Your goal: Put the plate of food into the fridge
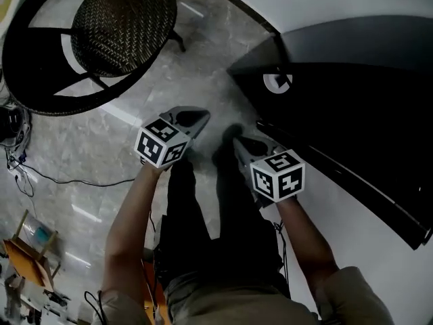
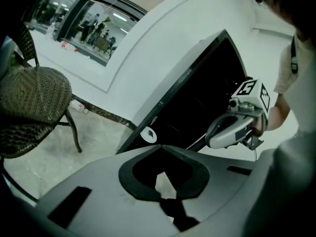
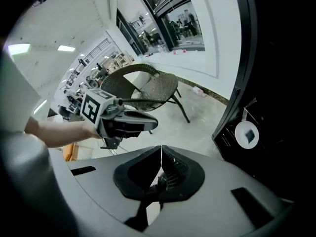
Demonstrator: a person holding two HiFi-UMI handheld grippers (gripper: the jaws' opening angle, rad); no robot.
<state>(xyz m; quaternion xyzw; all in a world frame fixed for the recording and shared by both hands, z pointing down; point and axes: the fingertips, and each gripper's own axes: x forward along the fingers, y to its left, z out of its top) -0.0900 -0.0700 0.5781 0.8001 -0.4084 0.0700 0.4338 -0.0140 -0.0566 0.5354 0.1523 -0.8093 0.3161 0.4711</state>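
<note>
Between either pair of jaws nothing is held: left gripper and right gripper are both pressed together, empty. At 2 o'clock lies the fridge, black and glossy, nearer the right gripper, its front edge running 10 to 4 o'clock. No view shows the plate.

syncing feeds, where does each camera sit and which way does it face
Head view: on the person's head, steeply down at the floor; forearms, legs, left hand-held gripper, right hand-held gripper show.
Left gripper view: on the left one, along its shut jaws toward the black fridge; right one shows.
Right gripper view: on the right one, along its shut jaws toward the chair; left one shows.
Shared: both gripper views catch chair and fridge.
</note>
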